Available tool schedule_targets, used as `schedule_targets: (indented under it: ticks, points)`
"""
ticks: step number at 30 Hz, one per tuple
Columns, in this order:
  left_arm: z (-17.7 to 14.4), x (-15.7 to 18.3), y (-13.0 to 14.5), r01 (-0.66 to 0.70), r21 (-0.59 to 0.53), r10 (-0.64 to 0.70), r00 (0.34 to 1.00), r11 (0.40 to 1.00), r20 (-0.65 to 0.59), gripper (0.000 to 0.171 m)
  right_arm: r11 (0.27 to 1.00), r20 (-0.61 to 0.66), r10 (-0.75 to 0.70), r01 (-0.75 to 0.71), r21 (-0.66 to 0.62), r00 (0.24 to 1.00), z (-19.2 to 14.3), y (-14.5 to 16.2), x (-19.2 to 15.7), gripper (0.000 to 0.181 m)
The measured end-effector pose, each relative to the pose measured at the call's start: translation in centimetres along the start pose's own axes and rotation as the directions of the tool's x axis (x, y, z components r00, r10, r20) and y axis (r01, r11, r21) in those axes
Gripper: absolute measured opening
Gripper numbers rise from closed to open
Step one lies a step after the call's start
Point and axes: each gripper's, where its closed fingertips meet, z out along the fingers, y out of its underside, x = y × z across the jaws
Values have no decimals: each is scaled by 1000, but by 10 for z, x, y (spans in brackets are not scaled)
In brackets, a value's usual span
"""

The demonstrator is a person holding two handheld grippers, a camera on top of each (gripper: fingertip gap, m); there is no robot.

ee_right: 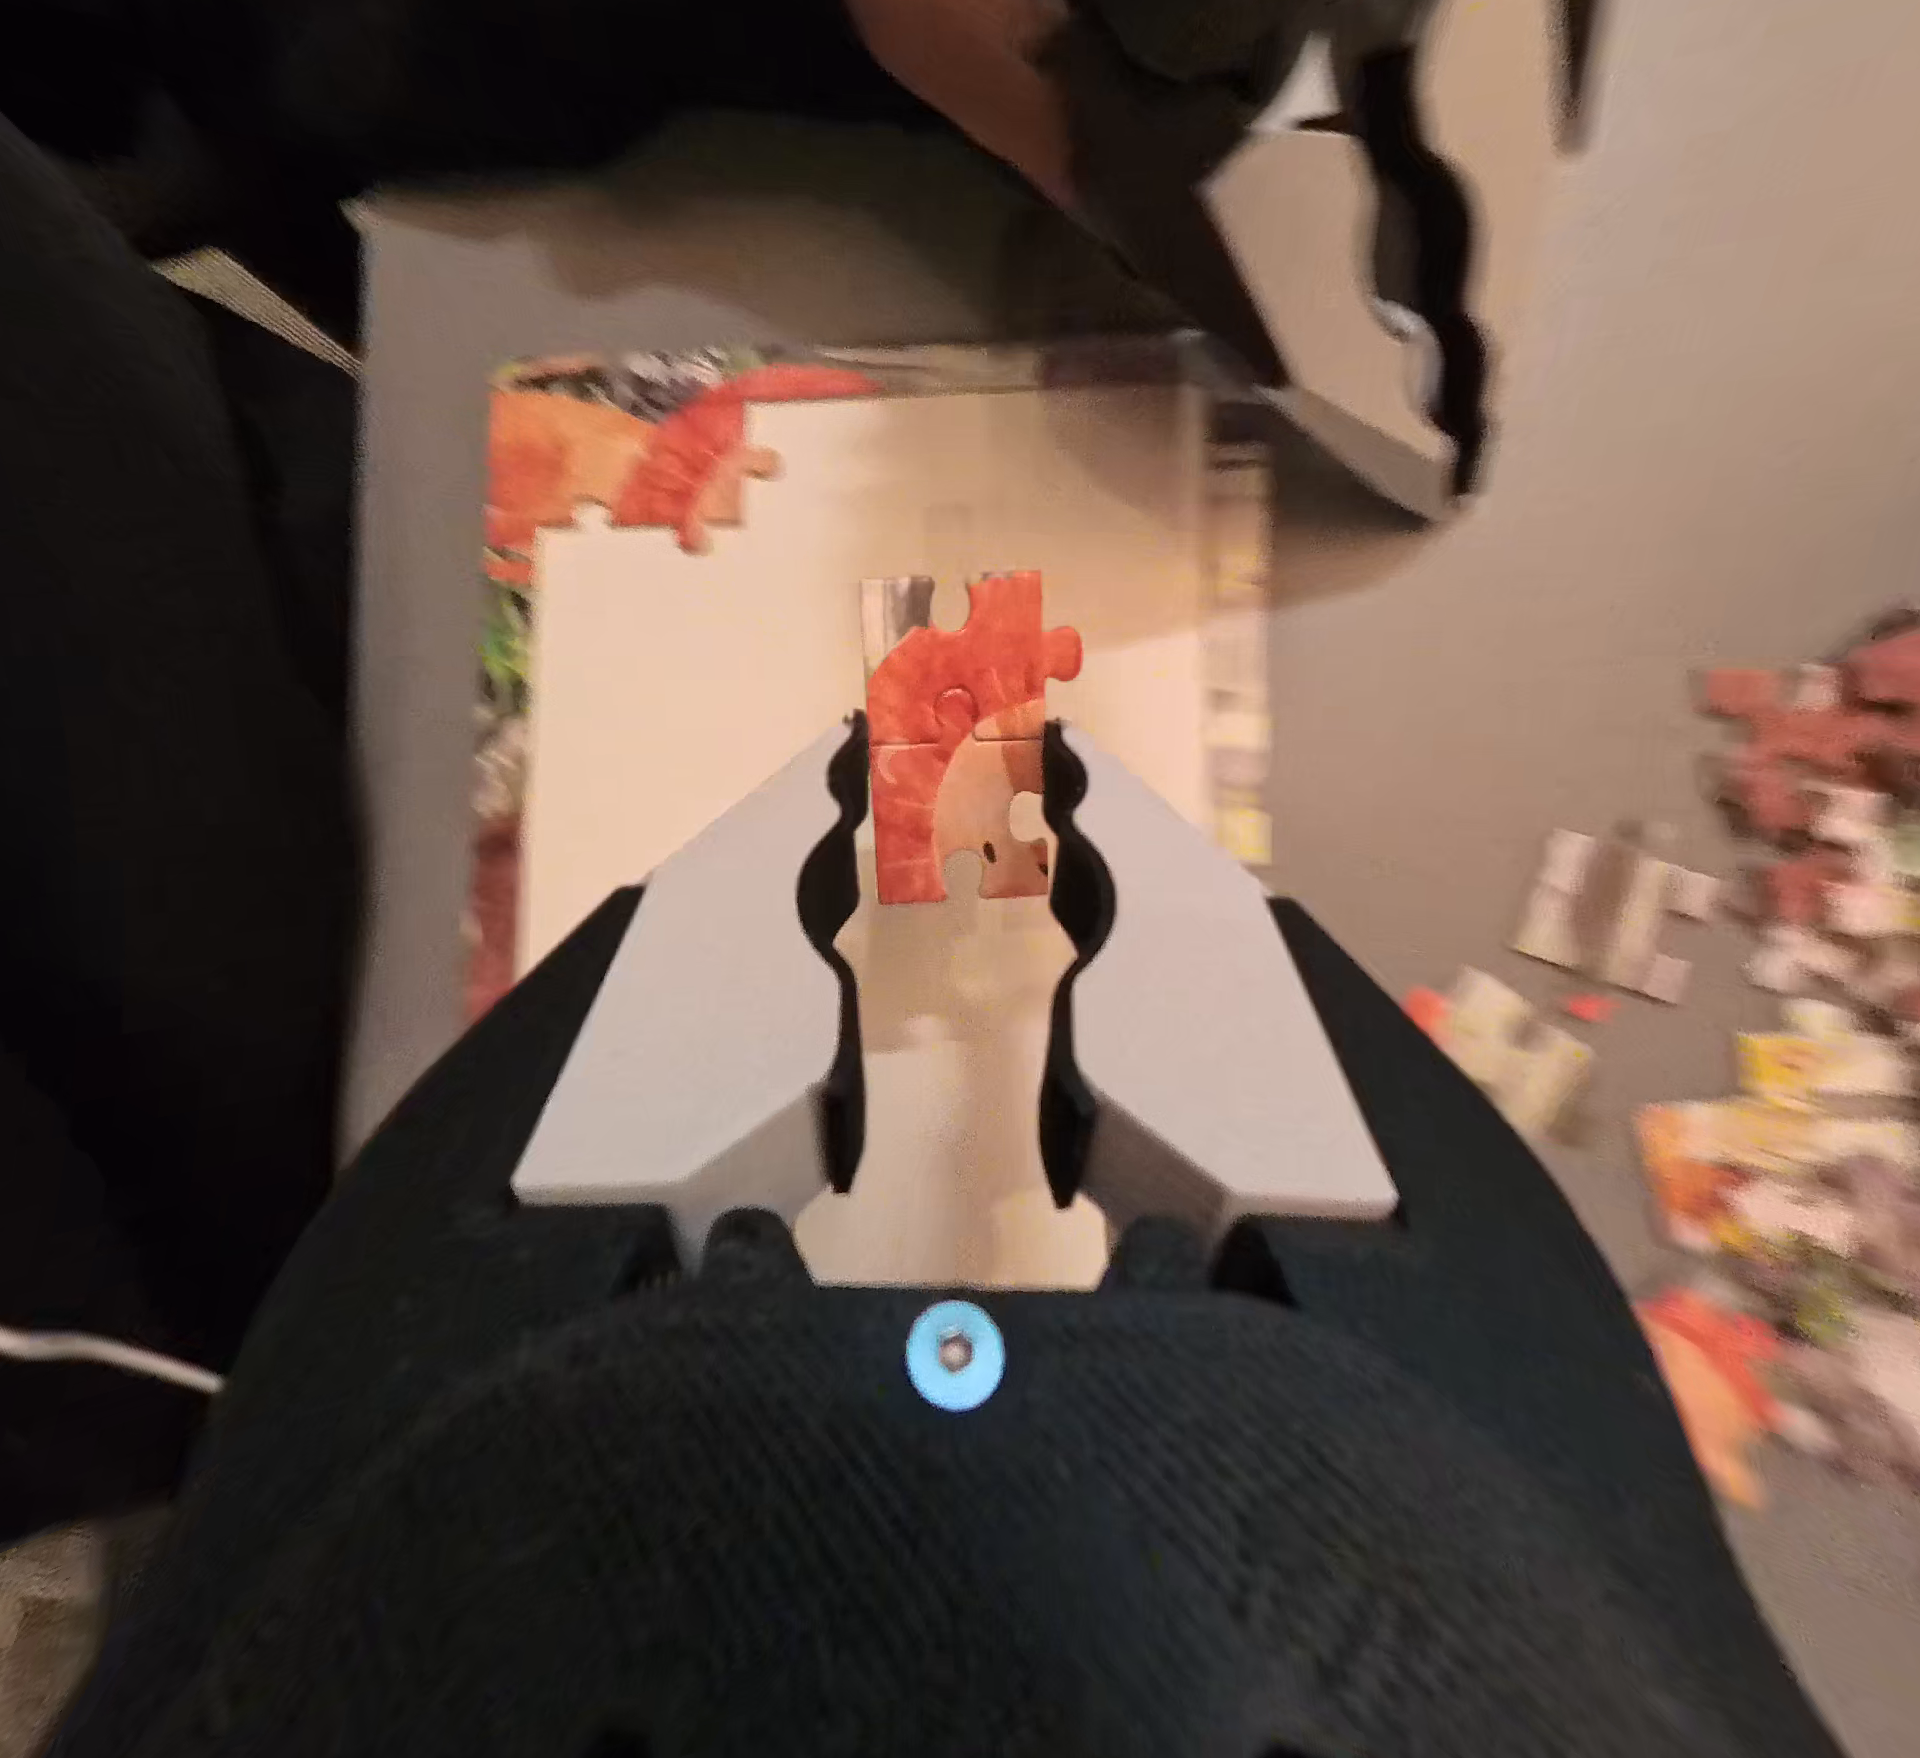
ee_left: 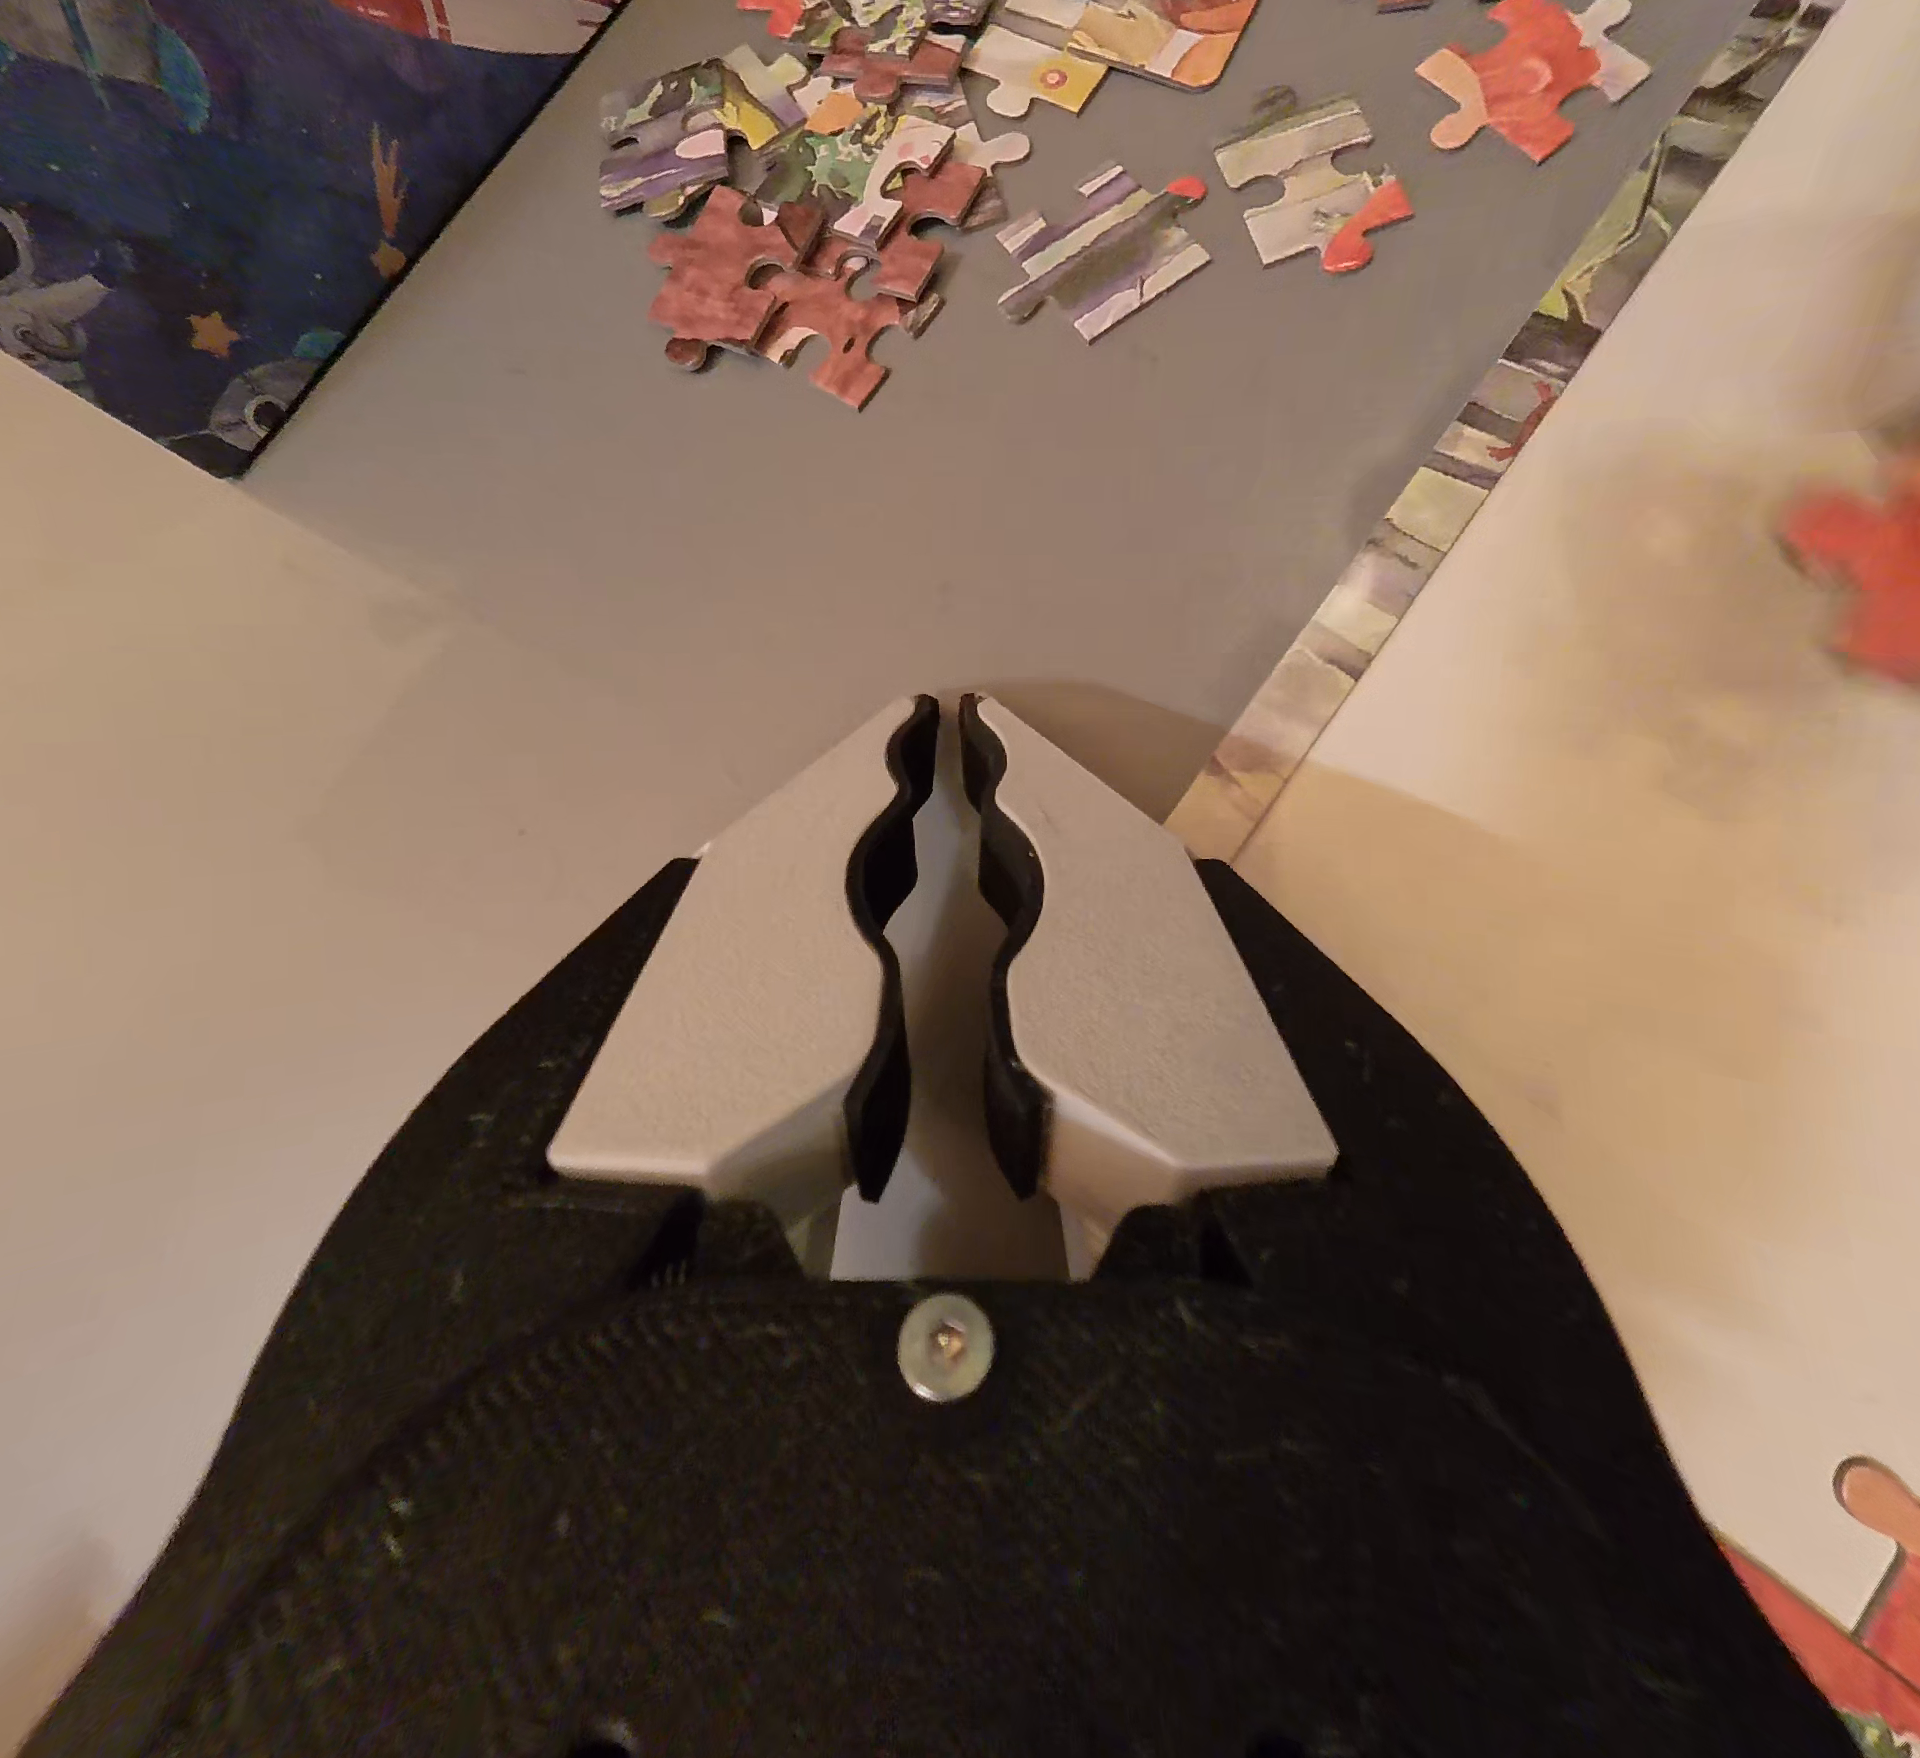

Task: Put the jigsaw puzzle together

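While the right gripper (ee_right: 954, 726) clamps a joined clump of orange puzzle pieces (ee_right: 961, 742) between its fingertips, the clump's long axis runs straight ahead along the fingers, its far end with a side knob reaching past the tips. It hangs above the pale inner field of the puzzle tray (ee_right: 665, 648), whose printed border frames that field; an orange section (ee_right: 623, 472) already sits in the tray's far left corner. The left gripper (ee_left: 948, 706) has its jaws drawn together on nothing, tips over the grey table (ee_left: 582, 503) just beside the tray's edge. Ahead of it lies a loose pile of pieces (ee_left: 831, 181), many face down, beside a blue space-themed box (ee_left: 208, 98).
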Motion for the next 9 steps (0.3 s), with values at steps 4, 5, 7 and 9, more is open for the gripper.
schedule_targets:
  ticks: [4,5,7,9]
  points:
    - [0,0,0,-1,0,1,1000,1000,3,5,997,26,75,-74,-39,997,41,-6,-55,31]
    - [0,0,0,-3,0,3,1000,1000,5,5,994,7,78,-77,-73,997,51,-2,-63,31]
    - [0,0,0,-9,0,9,1000,1000,9,5,988,-34,68,-72,-139,997,66,7,-74,31]
    - [0,0,0,-14,-1,14,1000,1000,13,5,984,-93,40,-56,-171,995,72,12,-77,31]
